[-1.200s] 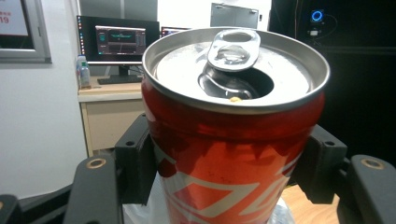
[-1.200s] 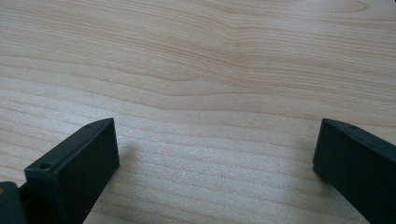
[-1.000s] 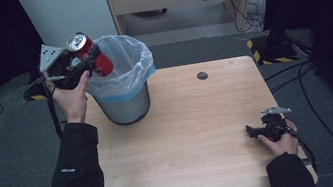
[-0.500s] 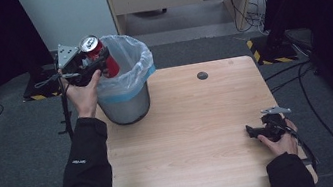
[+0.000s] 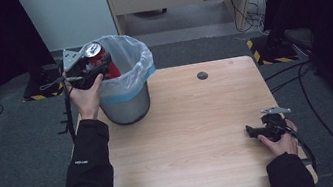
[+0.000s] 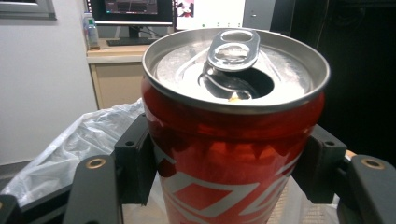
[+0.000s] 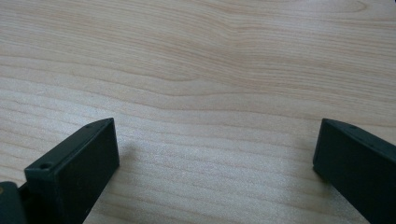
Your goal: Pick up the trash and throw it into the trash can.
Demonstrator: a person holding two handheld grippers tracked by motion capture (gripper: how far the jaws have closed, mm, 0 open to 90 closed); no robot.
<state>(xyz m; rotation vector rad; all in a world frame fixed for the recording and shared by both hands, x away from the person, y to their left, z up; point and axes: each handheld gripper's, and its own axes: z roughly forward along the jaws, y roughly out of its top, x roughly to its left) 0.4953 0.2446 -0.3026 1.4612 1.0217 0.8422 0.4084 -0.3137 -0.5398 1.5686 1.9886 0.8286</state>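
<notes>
Gripping a red soda can (image 6: 233,126) by its sides, your left gripper (image 5: 91,71) holds it upright, opened top showing, right at the near-left rim of the bin (image 5: 125,87) with its plastic liner. The bin's mouth lies just beyond and to the right of the can, so the drop looks a short carry inward. Your right gripper (image 5: 266,128) rests far across the table (image 5: 191,135), jaws spread wide and empty.
</notes>
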